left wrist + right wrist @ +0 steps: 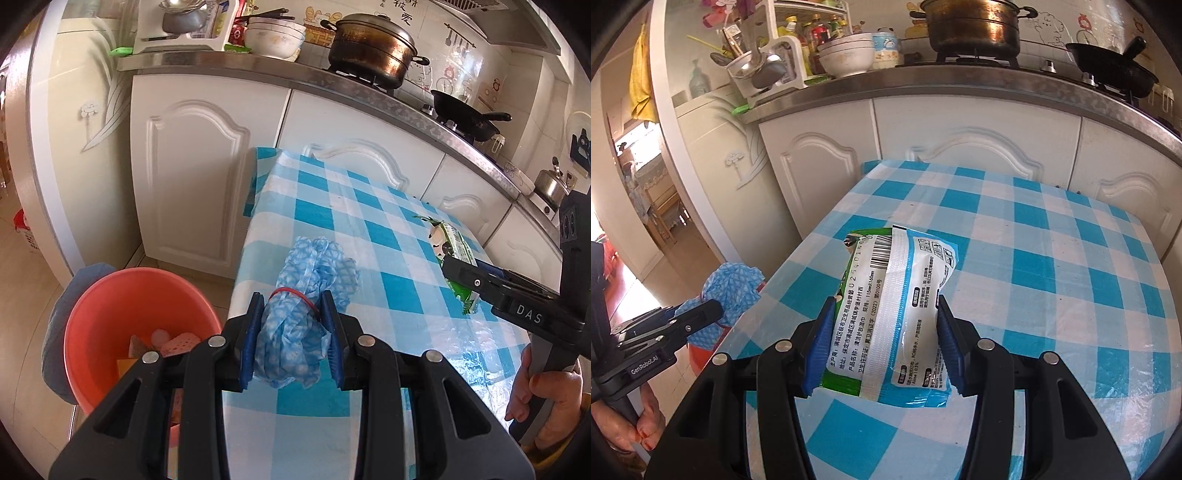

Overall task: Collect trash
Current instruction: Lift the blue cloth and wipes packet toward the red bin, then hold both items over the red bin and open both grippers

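Note:
My left gripper (291, 306) is shut on a crumpled blue patterned cloth (310, 280) tied with a red rubber band, held above the left edge of the checked table (369, 229). An orange bucket (110, 295) with some scraps inside stands on the floor just left of it. My right gripper (886, 306) is shut on a white, green and blue wipes packet (894, 295), held just above the table. The packet (452, 251) and right gripper (458, 271) also show in the left wrist view; the cloth (731, 284) and left gripper (709, 310) also show in the right wrist view.
White cabinets (199, 177) and a steel counter (258, 70) stand close behind the table. On the counter are bowls (273, 37), a steamer pot (373, 48) and a black pan (465, 114). A doorway (639, 206) opens at left.

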### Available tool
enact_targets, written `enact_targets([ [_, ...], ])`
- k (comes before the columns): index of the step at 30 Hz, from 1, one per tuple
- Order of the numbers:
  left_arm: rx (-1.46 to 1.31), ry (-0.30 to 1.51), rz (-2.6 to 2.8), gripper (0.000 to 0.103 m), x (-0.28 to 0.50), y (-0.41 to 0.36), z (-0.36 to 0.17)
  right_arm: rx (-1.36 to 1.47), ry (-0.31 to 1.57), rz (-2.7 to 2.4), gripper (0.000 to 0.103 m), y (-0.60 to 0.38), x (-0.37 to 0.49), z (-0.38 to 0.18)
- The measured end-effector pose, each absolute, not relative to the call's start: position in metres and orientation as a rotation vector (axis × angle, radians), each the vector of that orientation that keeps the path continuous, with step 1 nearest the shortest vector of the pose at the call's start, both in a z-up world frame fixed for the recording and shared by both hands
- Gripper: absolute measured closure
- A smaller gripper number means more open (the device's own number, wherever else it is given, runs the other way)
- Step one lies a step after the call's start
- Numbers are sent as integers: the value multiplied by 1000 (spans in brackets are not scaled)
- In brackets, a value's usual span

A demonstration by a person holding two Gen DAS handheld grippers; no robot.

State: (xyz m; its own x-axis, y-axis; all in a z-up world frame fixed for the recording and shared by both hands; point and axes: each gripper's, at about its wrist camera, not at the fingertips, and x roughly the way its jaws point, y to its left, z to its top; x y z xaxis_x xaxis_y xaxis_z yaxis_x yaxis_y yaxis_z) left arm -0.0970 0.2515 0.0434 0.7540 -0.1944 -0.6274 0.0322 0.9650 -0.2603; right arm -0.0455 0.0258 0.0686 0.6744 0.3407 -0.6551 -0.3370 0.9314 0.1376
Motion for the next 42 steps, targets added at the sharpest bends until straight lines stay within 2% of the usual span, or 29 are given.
enact_targets([
  [21, -357, 709, 91, 70, -120, 355, 23, -150, 750, 669, 50, 162, -57, 72],
  [31, -433, 738, 185, 70, -119, 401, 1, -216, 796, 800, 50, 221, -57, 53],
  [42, -470, 818, 211, 70, -104, 413, -37, -282, 861, 857, 49, 254, -53, 23],
])
